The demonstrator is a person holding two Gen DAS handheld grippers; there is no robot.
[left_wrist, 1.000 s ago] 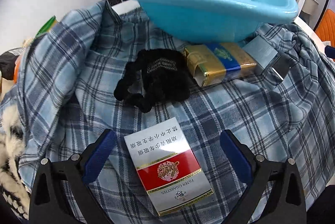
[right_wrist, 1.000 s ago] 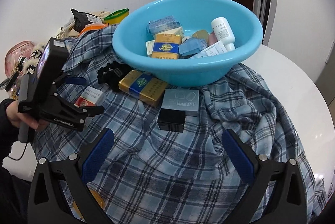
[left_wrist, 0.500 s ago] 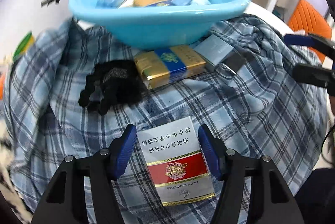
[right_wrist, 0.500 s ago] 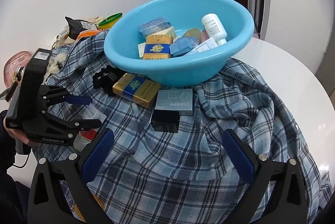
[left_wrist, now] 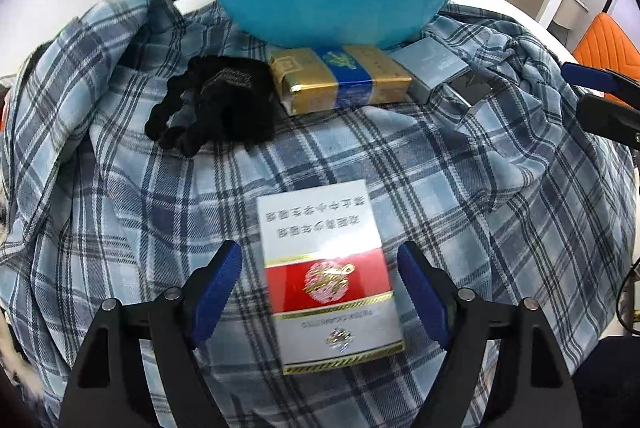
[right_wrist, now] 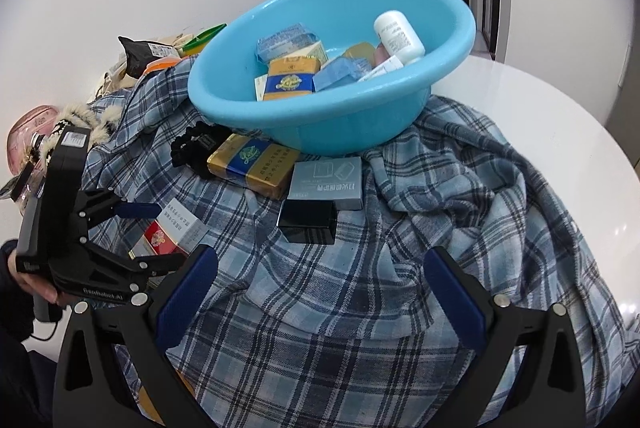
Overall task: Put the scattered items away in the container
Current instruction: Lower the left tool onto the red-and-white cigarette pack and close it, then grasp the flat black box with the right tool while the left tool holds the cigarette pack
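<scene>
A red and white cigarette pack lies on the plaid cloth between the jaws of my left gripper. The jaws are opening, and a gap shows on each side of the pack. In the right wrist view the same left gripper straddles that pack. The blue basin holds several small packs and a white bottle. In front of it lie a gold and blue pack, a black scrunchie, a grey box and a black box. My right gripper stands open over bare cloth.
A blue plaid shirt is bunched over the white round table. Bags and a furry item crowd the far left by the wall. An orange chair stands beyond the table. A person's hand holds the left gripper.
My left jaws closed in on the red and white pack, then spread apart again. The pack still lies on the cloth. The right gripper has stayed where it was.
</scene>
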